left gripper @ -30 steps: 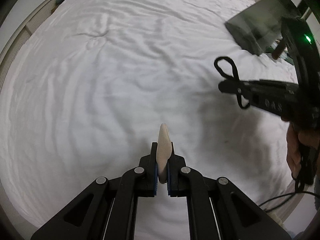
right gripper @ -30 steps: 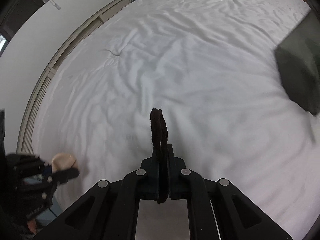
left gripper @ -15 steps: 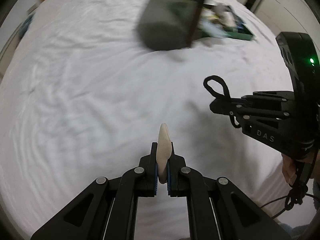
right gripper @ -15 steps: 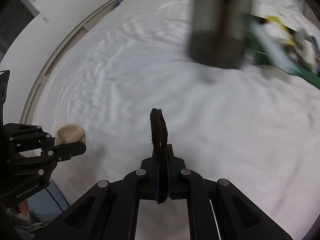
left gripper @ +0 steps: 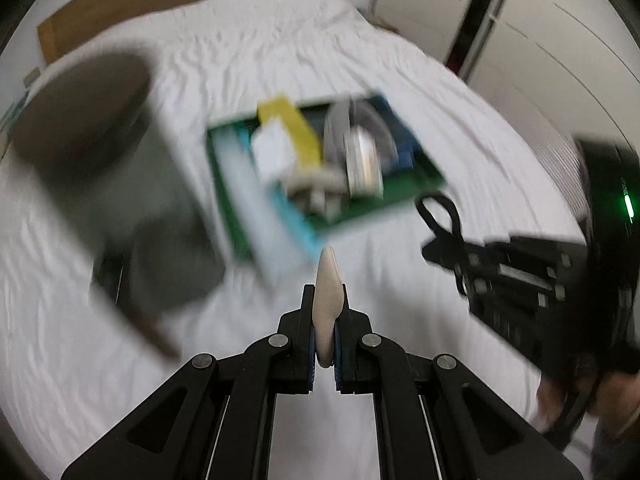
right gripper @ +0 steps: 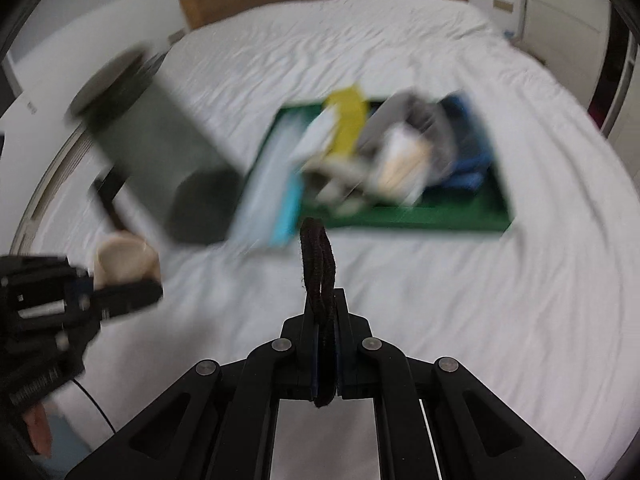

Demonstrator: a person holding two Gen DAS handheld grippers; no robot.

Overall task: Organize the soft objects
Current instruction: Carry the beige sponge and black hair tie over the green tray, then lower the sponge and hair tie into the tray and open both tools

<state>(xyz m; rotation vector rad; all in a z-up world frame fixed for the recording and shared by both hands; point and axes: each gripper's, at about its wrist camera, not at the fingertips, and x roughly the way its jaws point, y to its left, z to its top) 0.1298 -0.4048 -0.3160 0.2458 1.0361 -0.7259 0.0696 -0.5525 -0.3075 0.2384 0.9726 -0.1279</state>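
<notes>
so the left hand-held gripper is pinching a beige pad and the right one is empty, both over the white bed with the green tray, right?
Not quite: the right hand-held gripper is not empty. The right wrist view shows it shut on a dark hair tie. The rest holds: the left hand-held gripper pinches the beige pad over the white bed with the green tray.

No legible text in either view. The left gripper [right gripper: 132, 294] body carries white lettering near the left edge of the right wrist view, but motion blur makes it unreadable. No readable label on the blurred items in the green tray [left gripper: 384, 204].
</notes>
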